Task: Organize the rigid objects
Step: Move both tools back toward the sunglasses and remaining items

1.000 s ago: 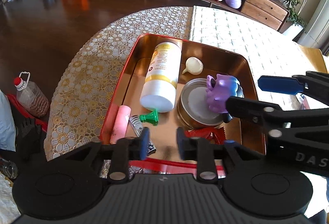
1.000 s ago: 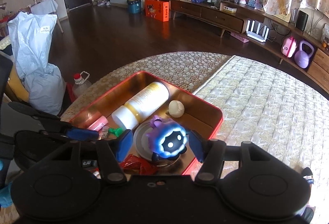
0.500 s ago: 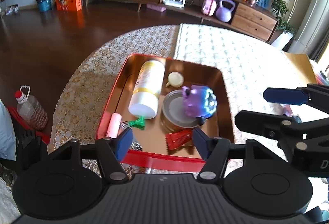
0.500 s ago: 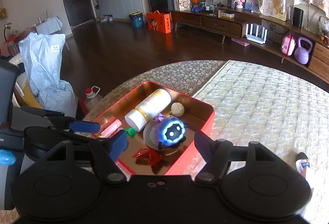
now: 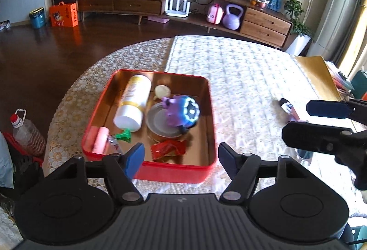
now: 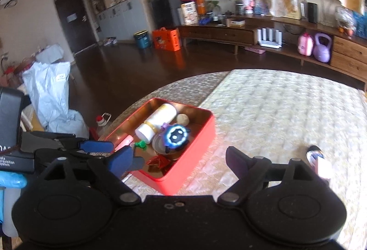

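Note:
A red tin tray [image 5: 207, 112] [image 6: 201, 142] sits on the round table. It holds a white and yellow bottle [image 5: 134, 102] [image 6: 158, 120], a purple and blue toy [image 5: 182, 112] [image 6: 175, 136] on a round lid [image 5: 158, 126], a pale shell [image 5: 162, 90], a pink tube [image 5: 100, 138], a green piece [image 5: 123, 135] and a red wrapper [image 5: 167, 150]. My left gripper [image 5: 181, 159] is open and empty above the tray's near edge. My right gripper [image 6: 180, 161] is open and empty, right of the tray. A small pink and black object [image 5: 289, 109] [image 6: 317, 158] lies on the cloth near the right gripper.
The table carries a lace cloth [image 5: 68, 101] on the left and a quilted cloth [image 5: 240, 71] on the right. An oil jug [image 5: 26, 133] stands on the floor at left. A low cabinet [image 5: 183, 11] with a kettlebell [image 5: 231, 19] lines the far wall.
Both grippers have pulled back and up from the tray and opened wider. The purple toy was let go and rests on the lid. The right gripper swung rightward.

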Action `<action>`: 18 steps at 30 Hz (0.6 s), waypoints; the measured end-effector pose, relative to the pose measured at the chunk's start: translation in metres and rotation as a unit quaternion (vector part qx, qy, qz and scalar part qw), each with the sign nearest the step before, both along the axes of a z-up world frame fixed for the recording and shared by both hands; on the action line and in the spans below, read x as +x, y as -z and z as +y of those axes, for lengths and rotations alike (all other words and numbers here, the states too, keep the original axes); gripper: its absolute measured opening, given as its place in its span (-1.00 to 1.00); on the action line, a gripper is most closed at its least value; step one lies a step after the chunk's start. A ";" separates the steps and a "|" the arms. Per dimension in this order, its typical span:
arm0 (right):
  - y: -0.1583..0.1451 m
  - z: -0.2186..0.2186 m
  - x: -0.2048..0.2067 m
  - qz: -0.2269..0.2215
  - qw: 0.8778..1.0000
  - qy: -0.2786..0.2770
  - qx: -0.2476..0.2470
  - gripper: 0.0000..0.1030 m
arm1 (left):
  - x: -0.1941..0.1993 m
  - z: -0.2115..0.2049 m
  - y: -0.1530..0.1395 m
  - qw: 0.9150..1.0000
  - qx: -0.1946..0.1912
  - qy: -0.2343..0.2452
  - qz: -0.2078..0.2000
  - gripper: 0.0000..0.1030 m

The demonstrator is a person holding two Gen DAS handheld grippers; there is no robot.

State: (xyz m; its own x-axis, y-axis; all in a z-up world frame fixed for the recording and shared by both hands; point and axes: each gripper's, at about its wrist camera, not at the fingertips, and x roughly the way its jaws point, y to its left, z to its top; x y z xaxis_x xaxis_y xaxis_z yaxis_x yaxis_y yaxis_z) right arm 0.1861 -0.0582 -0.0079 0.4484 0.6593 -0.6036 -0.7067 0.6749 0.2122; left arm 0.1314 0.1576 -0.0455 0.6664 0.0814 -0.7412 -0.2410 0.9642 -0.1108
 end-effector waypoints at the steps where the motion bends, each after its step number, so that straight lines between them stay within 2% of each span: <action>1: 0.000 -0.005 -0.001 0.001 1.000 0.006 0.003 0.81 | 0.000 -0.003 0.000 1.000 0.002 0.003 0.000 0.37; 6: 0.000 -0.027 -0.007 0.004 0.999 0.039 0.004 0.92 | 0.002 -0.022 0.000 1.000 0.006 0.016 0.002 0.37; 9: 0.003 -0.041 -0.008 0.009 0.999 0.051 0.004 0.99 | 0.004 -0.034 0.002 1.000 0.007 0.023 0.001 0.50; 18: 0.010 -0.085 -0.001 0.002 0.996 0.089 0.001 0.99 | 0.017 -0.078 0.003 0.998 0.012 0.053 -0.013 0.59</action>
State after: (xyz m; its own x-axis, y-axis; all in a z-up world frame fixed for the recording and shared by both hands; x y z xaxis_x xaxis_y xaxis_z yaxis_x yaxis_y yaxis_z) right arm 0.1848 -0.1430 -0.0184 0.5556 0.5708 -0.6045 -0.5759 0.7886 0.2153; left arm 0.1481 0.0792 -0.0487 0.6909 0.0277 -0.7224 -0.1351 0.9866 -0.0914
